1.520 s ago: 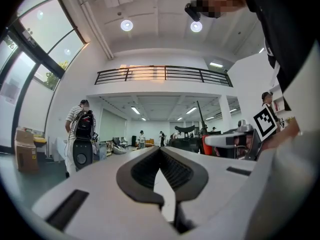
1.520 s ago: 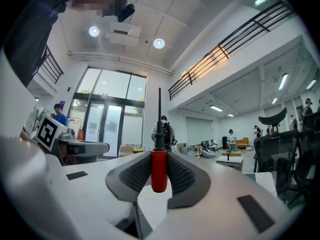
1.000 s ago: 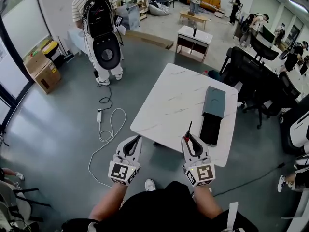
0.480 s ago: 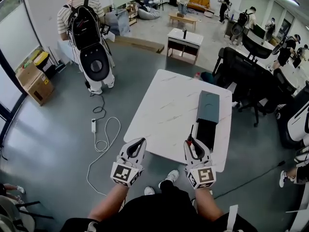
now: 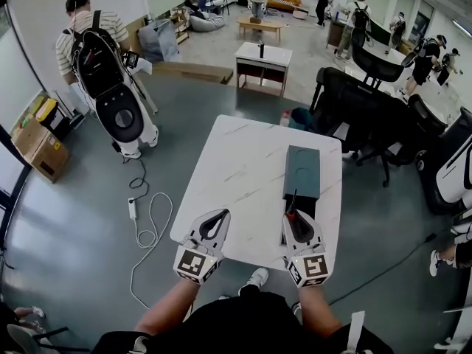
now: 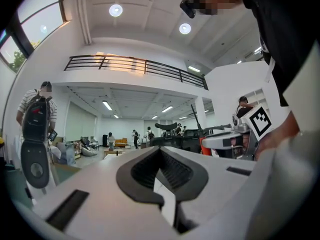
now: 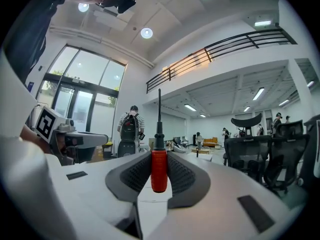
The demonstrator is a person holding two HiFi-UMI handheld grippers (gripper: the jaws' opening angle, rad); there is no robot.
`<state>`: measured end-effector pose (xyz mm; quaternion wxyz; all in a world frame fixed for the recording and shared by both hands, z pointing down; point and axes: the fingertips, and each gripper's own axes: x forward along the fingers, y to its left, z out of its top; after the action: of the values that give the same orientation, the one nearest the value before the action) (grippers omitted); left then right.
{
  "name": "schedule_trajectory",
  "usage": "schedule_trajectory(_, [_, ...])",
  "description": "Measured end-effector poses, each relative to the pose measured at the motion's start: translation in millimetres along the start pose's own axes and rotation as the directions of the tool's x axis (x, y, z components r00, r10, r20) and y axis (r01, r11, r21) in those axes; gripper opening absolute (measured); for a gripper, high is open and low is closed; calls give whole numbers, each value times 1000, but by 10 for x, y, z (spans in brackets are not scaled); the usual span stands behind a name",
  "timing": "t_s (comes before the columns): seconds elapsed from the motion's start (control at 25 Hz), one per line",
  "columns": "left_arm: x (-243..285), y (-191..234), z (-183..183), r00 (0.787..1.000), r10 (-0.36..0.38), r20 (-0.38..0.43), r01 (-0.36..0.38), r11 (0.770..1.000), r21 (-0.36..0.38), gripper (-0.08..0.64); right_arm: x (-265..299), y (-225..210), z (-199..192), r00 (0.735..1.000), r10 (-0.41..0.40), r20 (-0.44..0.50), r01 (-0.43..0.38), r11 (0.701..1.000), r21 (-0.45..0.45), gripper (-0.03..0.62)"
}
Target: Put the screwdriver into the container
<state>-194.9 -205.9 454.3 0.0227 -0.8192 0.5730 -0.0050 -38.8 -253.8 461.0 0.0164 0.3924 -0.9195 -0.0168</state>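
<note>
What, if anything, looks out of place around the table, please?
Only the white corded power strip, lying loose on the grey floor left of the white marble table, where someone could trip on it; otherwise nothing stands out.

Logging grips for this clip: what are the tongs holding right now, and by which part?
Right tongs grip the screwdriver by its red handle; left tongs hold nothing.

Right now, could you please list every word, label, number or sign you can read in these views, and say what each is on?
No readable text in any view.
Left marker cube and right marker cube: black-and-white square patterns only, no letters or numbers.
Cardboard box: any print is too small to read.
Screwdriver and container: no label visible.
</note>
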Motion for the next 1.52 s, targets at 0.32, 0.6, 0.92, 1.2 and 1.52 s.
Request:
schedule_trajectory(0.32, [700,-61,-64,999,-31,-20,31,999,12,5,212,-640,-128,999,-31,16,30,997,70,109])
schedule_trajectory(0.6, [985,-68,-183,997,-51,-52,52,999,11,5,317,-798,-306,999,-37,-22,39,996,83,109])
schedule_trajectory(0.92, [1253,24,-295,992,-102,-79,103,995,13,5,334,-964,-535,989,-107,-103,119,986,114,107])
schedule_trajectory(1.2, [1402,122,-467,982,-161,-100,160,987,-23,5,296,-1086,-865,957,-188,-222,221,967,130,107])
schedule_trajectory(1.52, [1450,205,-714,968,-209,-137,205,978,-43,5,162,-1173,-1341,885,-263,-386,332,935,125,107])
